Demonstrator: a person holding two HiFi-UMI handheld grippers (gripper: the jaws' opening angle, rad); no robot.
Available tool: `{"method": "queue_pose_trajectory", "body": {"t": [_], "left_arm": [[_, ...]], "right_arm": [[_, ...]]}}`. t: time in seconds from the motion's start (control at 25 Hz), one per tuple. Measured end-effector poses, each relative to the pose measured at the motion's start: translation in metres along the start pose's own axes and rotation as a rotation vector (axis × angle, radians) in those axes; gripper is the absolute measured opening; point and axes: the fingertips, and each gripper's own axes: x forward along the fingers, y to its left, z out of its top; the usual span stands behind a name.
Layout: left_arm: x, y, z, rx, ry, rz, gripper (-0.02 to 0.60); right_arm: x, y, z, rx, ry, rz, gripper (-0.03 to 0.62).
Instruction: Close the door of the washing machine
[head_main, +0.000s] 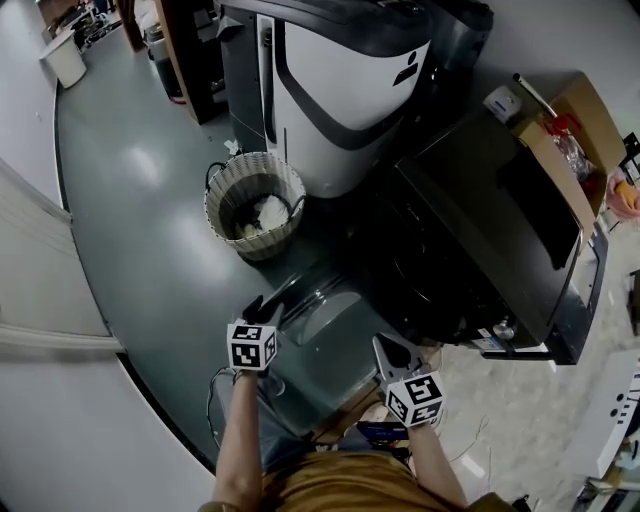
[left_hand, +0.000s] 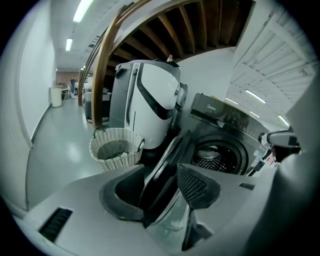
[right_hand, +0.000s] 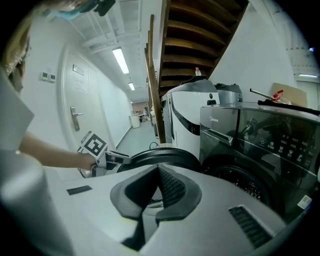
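Observation:
A dark front-loading washing machine (head_main: 480, 230) stands at the right, and its round glass door (head_main: 320, 310) hangs open toward me. The drum (left_hand: 217, 155) shows through the open port. My left gripper (head_main: 262, 310) is at the door's outer edge. In the left gripper view its jaws (left_hand: 160, 192) stand wide apart with the door's rim (left_hand: 167, 165) running between them, and the pads are not pressing on it. My right gripper (head_main: 393, 352) hovers nearer to me, right of the door, with its jaws (right_hand: 157, 194) shut on nothing. The door (right_hand: 160, 157) and the left gripper (right_hand: 107, 157) also appear in the right gripper view.
A wicker basket (head_main: 255, 205) with white cloth stands on the floor left of the door. A tall white-and-grey machine (head_main: 345, 80) is beside the washer. A cardboard box (head_main: 570, 140) rests on the washer's top. A white wall (head_main: 60, 400) closes the left side.

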Motion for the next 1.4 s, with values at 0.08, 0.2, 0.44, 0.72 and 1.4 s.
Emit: {"method": "queue_pose_trajectory", "body": {"t": [0.08, 0.2, 0.44, 0.72, 1.4], "left_arm": [[0.005, 0.001, -0.001, -0.016, 0.0, -0.023, 0.218], [0.007, 0.003, -0.002, -0.026, -0.002, -0.023, 0.219], [0.006, 0.002, -0.003, -0.038, 0.024, -0.018, 0.221], [0.004, -0.003, -0.008, -0.049, 0.043, -0.004, 0.221], [-0.004, -0.046, -0.036, -0.113, 0.07, 0.036, 0.218]], "right_arm": [[0.004, -0.001, -0.003, 0.003, 0.007, -0.009, 0.012], [0.003, -0.006, -0.011, 0.021, 0.016, -0.025, 0.012], [-0.007, -0.019, -0.009, 0.047, 0.002, -0.059, 0.012], [-0.025, -0.029, -0.009, 0.065, -0.017, -0.078, 0.012], [-0.097, -0.058, -0.033, 0.084, -0.003, -0.074, 0.012]]}}
